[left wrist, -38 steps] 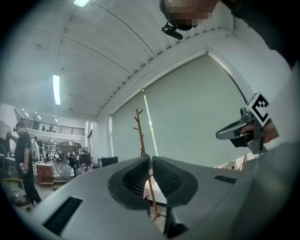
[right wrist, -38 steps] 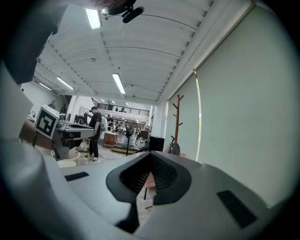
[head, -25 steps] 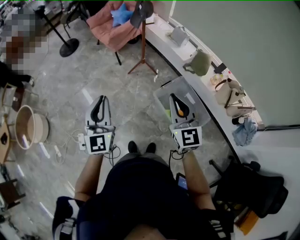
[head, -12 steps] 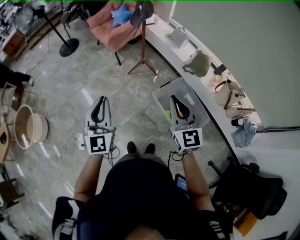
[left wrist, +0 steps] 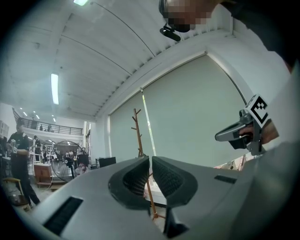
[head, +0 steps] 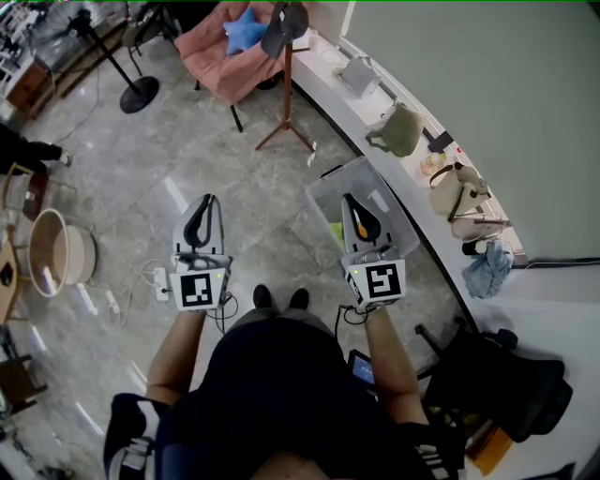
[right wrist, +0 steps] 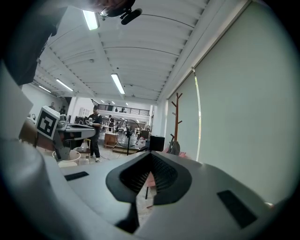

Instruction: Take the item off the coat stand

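The wooden coat stand (head: 286, 86) rises from the stone floor well ahead of me, beside the white counter. A dark grey item (head: 283, 25) hangs near its top. The same item (right wrist: 174, 147) shows in the right gripper view as a dark shape against the pole. In the left gripper view the coat stand (left wrist: 138, 136) is partly hidden behind the jaws. My left gripper (head: 201, 217) and right gripper (head: 360, 221) are held side by side at waist height, far short of the stand. Both are shut with nothing between their jaws.
A clear plastic bin (head: 330, 184) sits on the floor under the right gripper. Behind the stand is a pink armchair (head: 217, 58) with a blue cushion (head: 246, 28). A floor fan (head: 137, 94) stands at the far left. Bags (head: 399, 126) line the counter; a basin (head: 58, 253) sits left.
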The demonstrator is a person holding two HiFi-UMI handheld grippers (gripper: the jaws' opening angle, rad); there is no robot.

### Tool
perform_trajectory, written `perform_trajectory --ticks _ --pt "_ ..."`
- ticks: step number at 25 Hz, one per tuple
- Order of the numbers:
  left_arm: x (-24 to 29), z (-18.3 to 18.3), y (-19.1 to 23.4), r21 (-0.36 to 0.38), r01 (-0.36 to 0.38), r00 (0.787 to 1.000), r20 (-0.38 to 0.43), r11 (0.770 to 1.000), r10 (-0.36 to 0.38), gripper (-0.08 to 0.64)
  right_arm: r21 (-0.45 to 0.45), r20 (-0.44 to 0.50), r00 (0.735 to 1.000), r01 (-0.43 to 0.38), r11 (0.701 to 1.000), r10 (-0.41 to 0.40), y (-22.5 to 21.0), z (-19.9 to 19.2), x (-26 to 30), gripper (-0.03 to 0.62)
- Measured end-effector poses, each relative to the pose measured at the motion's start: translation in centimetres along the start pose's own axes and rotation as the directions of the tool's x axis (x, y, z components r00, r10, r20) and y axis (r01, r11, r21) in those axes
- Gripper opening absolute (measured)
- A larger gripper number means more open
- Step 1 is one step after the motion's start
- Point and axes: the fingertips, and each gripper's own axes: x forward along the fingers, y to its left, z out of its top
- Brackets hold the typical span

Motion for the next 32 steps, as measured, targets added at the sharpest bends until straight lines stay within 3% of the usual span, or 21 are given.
perform_trajectory --ticks 13,22,32 --pt "1.2 0.5 -1.9 -0.043 0.084 0.996 0.008 0.996 -0.084 0.044 0.014 -0.008 1.0 -0.029 0.999 0.029 -0.5 -0.6 -0.4 0.02" --pt "2.6 1.0 -2.9 -0.069 0.134 0.991 -0.001 0.989 -0.135 0.292 0.018 -0.01 0.999 -0.041 0.999 0.041 -1.2 -0.8 -0.6 0.02" --pt "6.1 0.8 -4.8 -0.06 0.166 0.985 -0.027 0.984 -0.168 0.353 0.033 -0.006 0.996 -0.083 0.996 0.084 -3.6 -2.2 -0.8 0.02"
